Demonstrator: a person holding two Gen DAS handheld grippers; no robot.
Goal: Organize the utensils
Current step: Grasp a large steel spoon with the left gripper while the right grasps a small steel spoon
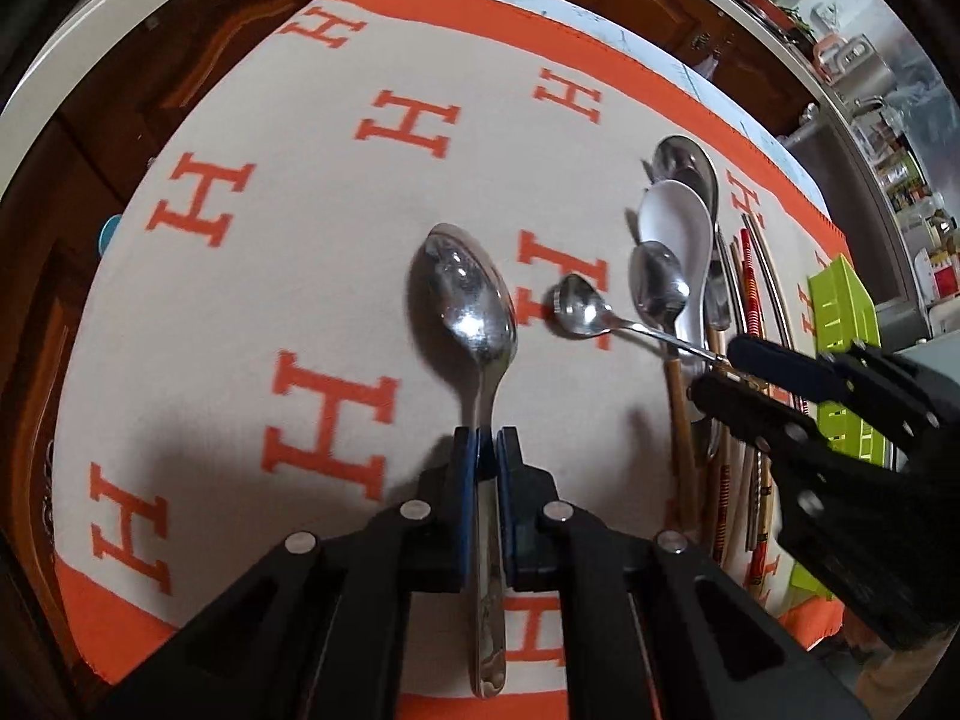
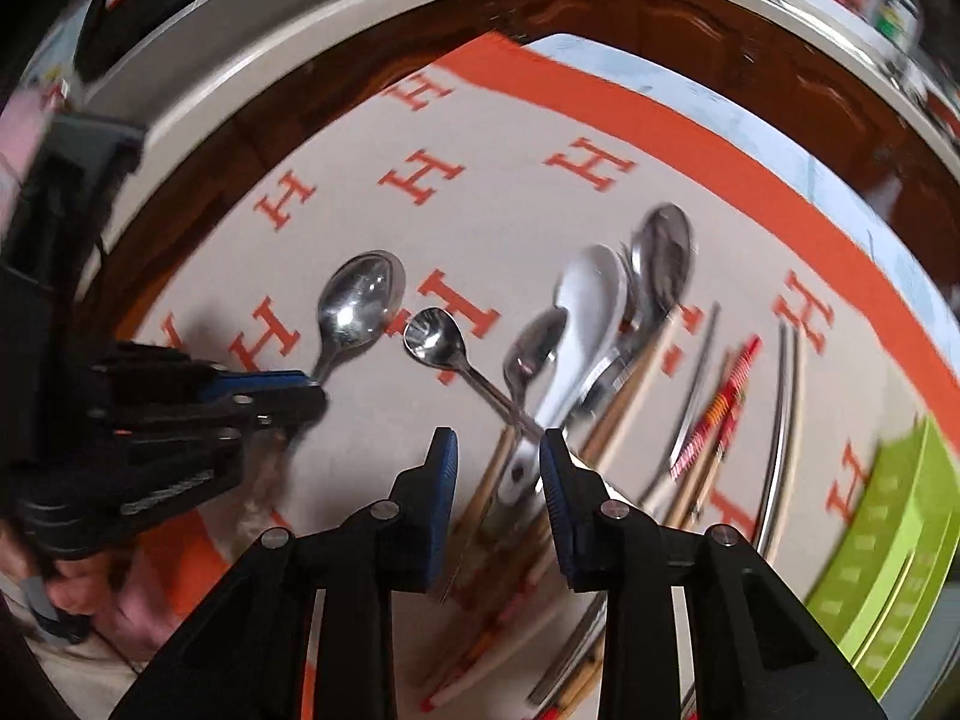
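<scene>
Fingers of my left claw (image 1: 486, 450) are clenched on the handle of a big steel spoon (image 1: 471, 294), whose bowl points away from me over the blanket (image 1: 336, 192), a cream cloth with orange H letters and an orange border. My right claw (image 2: 498, 450) is released, its two blue-padded fingers (image 2: 443, 498) spread wide with nothing between them, hanging above the near end of the pile of utensils. Just past those fingers lies a small teaspoon (image 2: 433, 333), bowl up on the cloth, its thin handle running back toward the gap between my fingers; the blur keeps me from telling whether a pad touches it. Beside it, to the right, another steel spoon (image 2: 531, 348) lies against a white ceramic spoon (image 2: 585, 306), and beyond those rests a large steel spoon (image 2: 660, 246). Right of the spoons several chopsticks (image 2: 720, 414) lie side by side, wooden, metal and a red patterned pair. Farther right a green plastic tray (image 2: 888, 540) sits at the blanket's edge. Dark wooden cabinets (image 1: 204, 30) stand behind everything.
</scene>
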